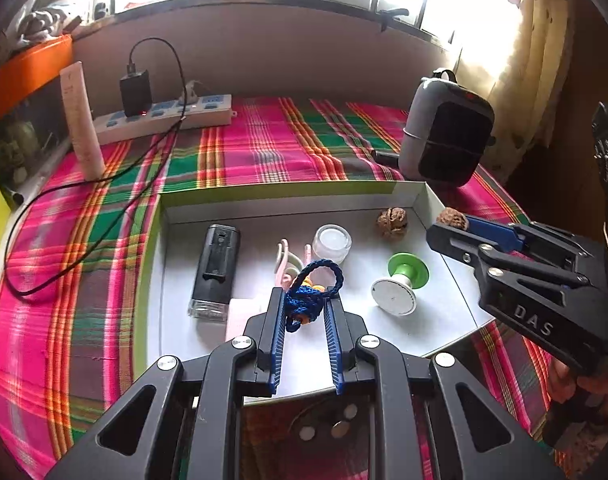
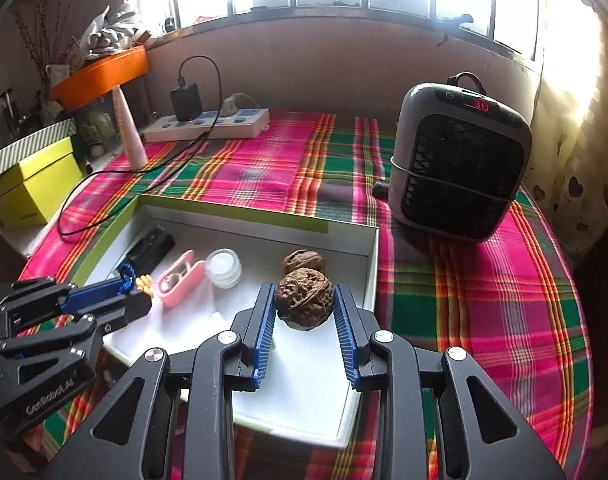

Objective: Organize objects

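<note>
the left gripper (image 1: 304, 304) is pinching a blue cord charm (image 1: 310, 294) and the right gripper (image 2: 304, 304) is pinching a walnut (image 2: 303, 298), both hanging over the tray (image 2: 368, 276), likely for placing beside the other walnut (image 2: 304, 260) at its far right corner.

Wrinkled walnut (image 2: 303, 298) (brown) above white tray (image 2: 304, 376), blue knotted cord (image 1: 304, 300), second walnut (image 1: 392, 221)

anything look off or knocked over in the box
The green-and-white spool lies tipped on its side in the white box. Nothing looks spilled or broken. Each gripper holds an item: left gripper a blue knitted cord, right gripper a walnut.
</note>
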